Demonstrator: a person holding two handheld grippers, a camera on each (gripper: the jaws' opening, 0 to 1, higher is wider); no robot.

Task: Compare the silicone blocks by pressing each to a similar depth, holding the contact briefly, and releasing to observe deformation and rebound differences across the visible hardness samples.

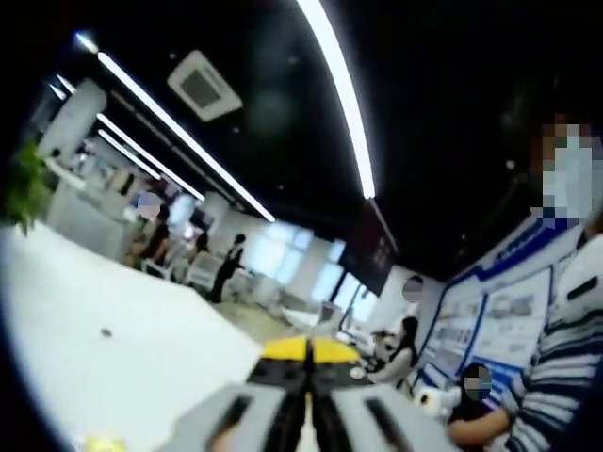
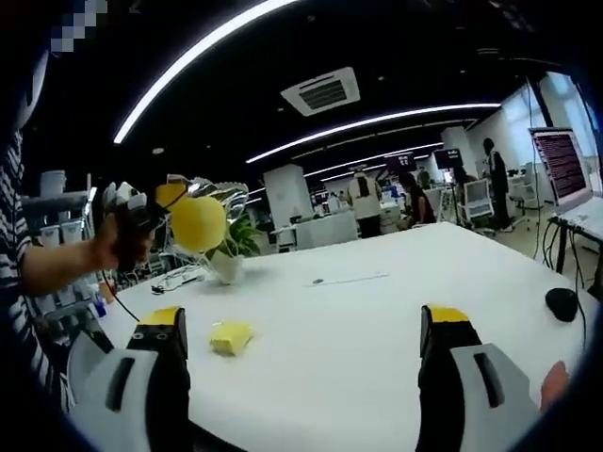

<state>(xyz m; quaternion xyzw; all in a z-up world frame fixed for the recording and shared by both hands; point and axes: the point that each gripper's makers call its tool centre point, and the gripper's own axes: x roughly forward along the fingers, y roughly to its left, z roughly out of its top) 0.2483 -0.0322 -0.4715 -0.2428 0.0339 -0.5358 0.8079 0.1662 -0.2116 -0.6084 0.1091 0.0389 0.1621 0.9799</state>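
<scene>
So the left gripper is lifted up off the white table here, held in a hand over at the left of the right gripper view, with a yellow silicone block up at its front end. Looks like the block is pinched in it, but honestly I can't tell for sure from that angle. In the left gripper view its own jaws look pressed together with basically no gap and nothing visible between the yellow tips, which doesn't quite square with the other view, so I'm calling that one unclear.

The right gripper is spread wide open, jaws well apart, holding nothing, and hovering low over the table. My guess is it's parked like that to watch the squeeze, or to go for the second sample next.

That second sample is a smaller, flatter yellow silicone block lying on the table just beside the right gripper's left jaw, not touching it.

The lifted block looks rounded and plump, bright yellow, no obvious dent that I can make out. Too blurry to judge hardness.
</scene>
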